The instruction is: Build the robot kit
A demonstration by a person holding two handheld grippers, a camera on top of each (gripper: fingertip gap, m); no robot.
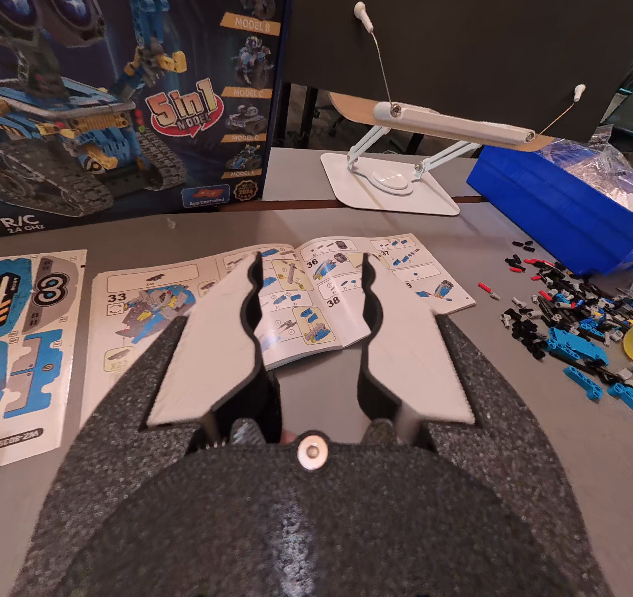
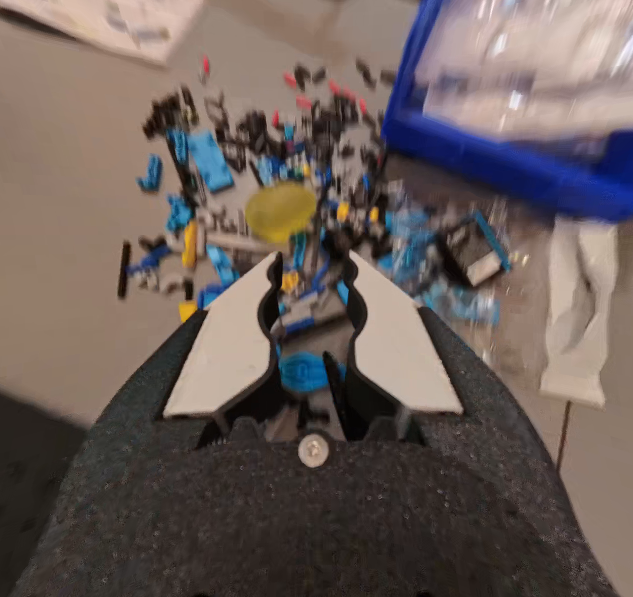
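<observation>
Grey table (image 1: 342,409) is carrying everything: the left gripper (image 1: 311,262) is hanging with its jaws wide and holding nothing, just above the open paper instruction booklet (image 1: 301,293), while a white and blue sticker sheet (image 1: 37,334) is lying to its left and a dark printed cardboard box (image 1: 137,84) is standing behind. In the blurred right wrist view, the right gripper (image 2: 313,260) is also hovering with jaws spread and nothing between them, over the loose pile of small black, blue and red plastic building pieces (image 2: 274,176), near a round translucent yellow piece (image 2: 281,209), and a blue plastic bin (image 2: 513,166) with clear bags is sitting just beside the pile.
</observation>
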